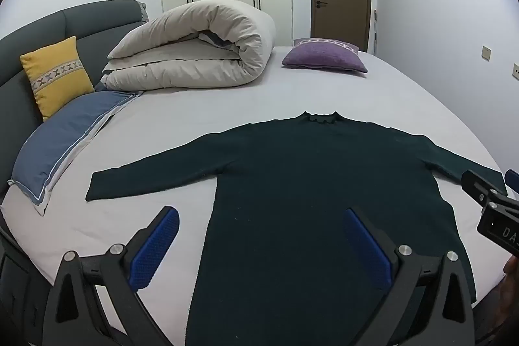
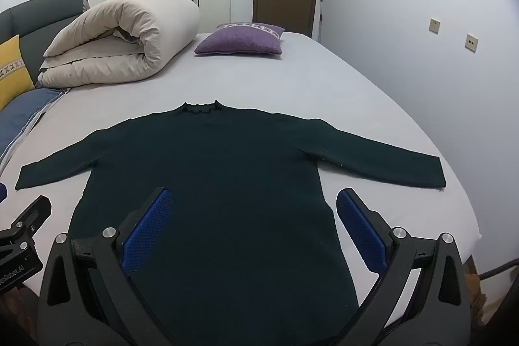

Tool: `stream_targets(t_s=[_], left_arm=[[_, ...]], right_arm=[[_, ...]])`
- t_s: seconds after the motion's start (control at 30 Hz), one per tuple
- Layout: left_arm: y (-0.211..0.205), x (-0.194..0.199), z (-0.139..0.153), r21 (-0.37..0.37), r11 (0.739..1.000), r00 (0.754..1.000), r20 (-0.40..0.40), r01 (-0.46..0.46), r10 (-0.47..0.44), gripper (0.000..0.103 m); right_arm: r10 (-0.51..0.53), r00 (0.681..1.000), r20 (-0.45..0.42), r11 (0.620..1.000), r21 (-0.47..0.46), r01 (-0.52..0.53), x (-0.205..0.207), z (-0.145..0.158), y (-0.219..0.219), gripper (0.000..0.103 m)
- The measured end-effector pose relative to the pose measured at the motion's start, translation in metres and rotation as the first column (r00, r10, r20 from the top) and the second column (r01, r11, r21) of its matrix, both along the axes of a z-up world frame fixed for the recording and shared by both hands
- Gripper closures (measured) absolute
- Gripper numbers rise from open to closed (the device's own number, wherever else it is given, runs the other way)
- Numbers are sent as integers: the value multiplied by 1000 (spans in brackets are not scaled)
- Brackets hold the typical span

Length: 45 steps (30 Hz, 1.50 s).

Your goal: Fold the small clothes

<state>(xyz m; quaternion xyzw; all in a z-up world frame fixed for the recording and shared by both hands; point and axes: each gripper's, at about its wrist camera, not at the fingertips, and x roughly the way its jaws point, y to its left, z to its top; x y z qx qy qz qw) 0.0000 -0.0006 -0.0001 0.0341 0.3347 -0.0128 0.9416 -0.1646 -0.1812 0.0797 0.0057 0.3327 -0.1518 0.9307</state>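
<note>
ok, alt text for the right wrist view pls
A dark green long-sleeved top lies flat on a pale bed, sleeves spread, collar away from the camera. The open right hand-held gripper hovers over its lower part. Behind: a rolled beige duvet and purple cushion.

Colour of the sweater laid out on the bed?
Very dark green, almost black, plain, no pattern: the sweater shows best in the right wrist view.

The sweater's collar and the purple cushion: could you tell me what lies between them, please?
Only bare sheet separates the sweater from the purple cushion, shown in both views.
</note>
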Motion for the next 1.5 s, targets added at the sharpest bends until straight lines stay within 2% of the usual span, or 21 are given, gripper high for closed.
stream_targets(t_s=[0.07, 0.3, 1.5], left_arm=[[2, 0, 0, -26, 1000, 1000, 3, 3, -3, 0], [16, -2, 1, -37, 999, 1000, 5, 0, 0, 0], [14, -2, -2, -39, 999, 1000, 4, -9, 9, 0]], right_arm=[[0, 1000, 0, 1000, 5, 0, 0, 0, 0, 0], [3, 1000, -5, 1000, 17, -3, 1, -7, -1, 0], [10, 1000, -15, 1000, 11, -10, 1, -10, 10, 0]])
